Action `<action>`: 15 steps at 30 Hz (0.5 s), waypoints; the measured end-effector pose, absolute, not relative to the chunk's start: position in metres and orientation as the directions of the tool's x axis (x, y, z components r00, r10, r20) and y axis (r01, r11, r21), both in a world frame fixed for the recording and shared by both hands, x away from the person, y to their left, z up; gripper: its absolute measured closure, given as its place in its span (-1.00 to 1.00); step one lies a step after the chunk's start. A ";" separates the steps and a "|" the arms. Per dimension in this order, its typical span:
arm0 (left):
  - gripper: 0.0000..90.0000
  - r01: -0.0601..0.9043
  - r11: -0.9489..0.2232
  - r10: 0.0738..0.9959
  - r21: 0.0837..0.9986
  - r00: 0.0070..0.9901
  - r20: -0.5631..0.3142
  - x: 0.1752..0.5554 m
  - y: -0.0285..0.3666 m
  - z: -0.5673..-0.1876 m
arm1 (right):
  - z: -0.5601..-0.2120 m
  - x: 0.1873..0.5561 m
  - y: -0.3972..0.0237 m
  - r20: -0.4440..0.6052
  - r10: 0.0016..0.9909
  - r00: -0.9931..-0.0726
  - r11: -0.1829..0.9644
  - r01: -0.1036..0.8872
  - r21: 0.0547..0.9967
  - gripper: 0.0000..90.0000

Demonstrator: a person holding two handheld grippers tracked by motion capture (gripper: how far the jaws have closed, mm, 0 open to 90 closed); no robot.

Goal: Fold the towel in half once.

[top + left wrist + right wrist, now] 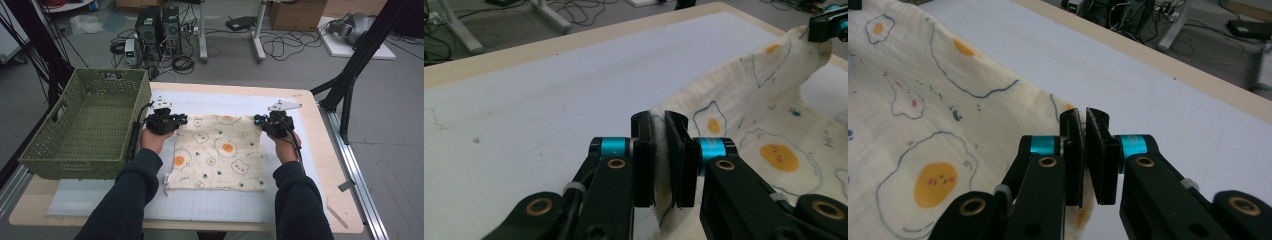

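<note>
A cream cloth (220, 152) printed with fried eggs and small bears lies on the white mat, its far edge raised off the surface. My left gripper (176, 120) is shut on the cloth's far left corner; in the left gripper view the cloth (754, 120) is pinched between the two black pads of that gripper (660, 125). At the far right corner my right gripper (264, 121) is shut on the cloth as well. In the right gripper view the cloth (928, 115) hangs from the closed jaws of the right gripper (1084, 122).
A green woven basket (87, 127) stands at the table's left side, close to my left hand. The white mat (210, 205) covers most of the wooden table (325, 200). Beyond the far edge, computers, cables and black frame legs crowd the floor.
</note>
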State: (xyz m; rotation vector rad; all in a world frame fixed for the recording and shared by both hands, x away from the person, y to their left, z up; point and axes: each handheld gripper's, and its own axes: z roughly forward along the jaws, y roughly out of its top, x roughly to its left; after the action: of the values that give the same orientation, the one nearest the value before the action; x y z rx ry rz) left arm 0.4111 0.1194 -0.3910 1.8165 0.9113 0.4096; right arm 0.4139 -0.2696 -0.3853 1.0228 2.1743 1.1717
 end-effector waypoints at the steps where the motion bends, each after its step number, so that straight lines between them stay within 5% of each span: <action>1: 0.83 0.389 -0.194 0.740 0.901 0.661 -0.126 0.408 0.120 -0.390 | -0.385 0.411 -0.271 -0.044 0.785 -0.617 0.353 0.387 0.852 0.91; 15: 0.85 0.328 -0.193 0.689 0.925 0.716 -0.111 0.363 0.121 -0.393 | -0.385 0.360 -0.284 -0.015 0.755 -0.655 0.314 0.343 0.885 0.91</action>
State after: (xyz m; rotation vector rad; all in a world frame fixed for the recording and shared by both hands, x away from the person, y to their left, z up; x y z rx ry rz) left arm 0.3632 0.1208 -0.3931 1.7934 0.8025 0.3982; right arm 0.3596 -0.2843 -0.3853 0.9727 2.1572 1.2940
